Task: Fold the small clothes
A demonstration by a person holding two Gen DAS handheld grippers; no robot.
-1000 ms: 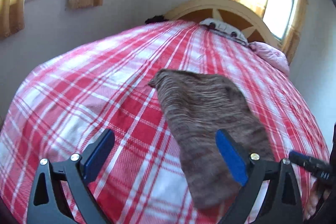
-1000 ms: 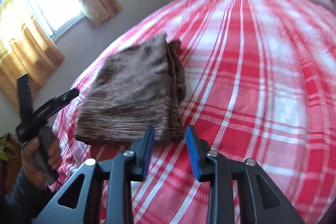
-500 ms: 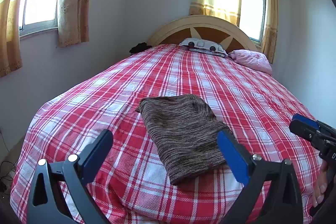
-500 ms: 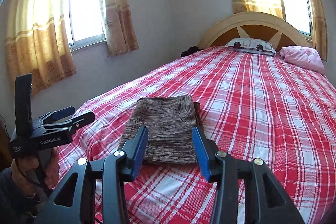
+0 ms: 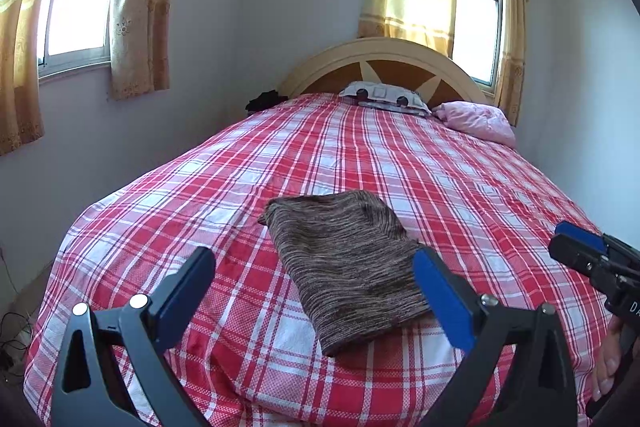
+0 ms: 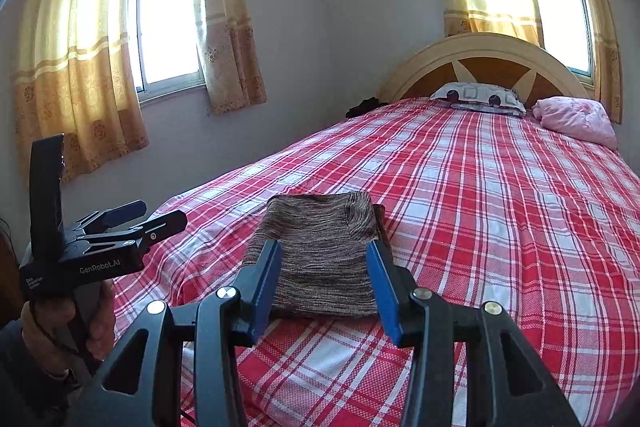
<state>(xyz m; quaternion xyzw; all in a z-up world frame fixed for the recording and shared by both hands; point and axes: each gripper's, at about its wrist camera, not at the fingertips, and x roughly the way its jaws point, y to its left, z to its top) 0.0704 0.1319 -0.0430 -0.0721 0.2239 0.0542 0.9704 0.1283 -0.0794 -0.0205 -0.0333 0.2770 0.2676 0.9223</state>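
A brown-and-tan striped knit garment, folded into a flat oblong (image 5: 348,267), is seen lying near the foot end of the bed covered in a red-and-white checked sheet (image 5: 460,183), nothing touching it. Its long axis runs from the foot of the bed toward the arched wooden headboard (image 6: 488,63), slightly slanted in the left wrist view. It is found ahead of and below both tools, between them. The left gripper (image 5: 316,291) is held with blue pads spread wide and empty; the right gripper (image 6: 326,287) is set about half apart, also empty (the cloth is merely framed behind its fingers). Both are angled downward, raised clear of the sheet. Neither hand is judged clearly nearer. The fold appears complete.
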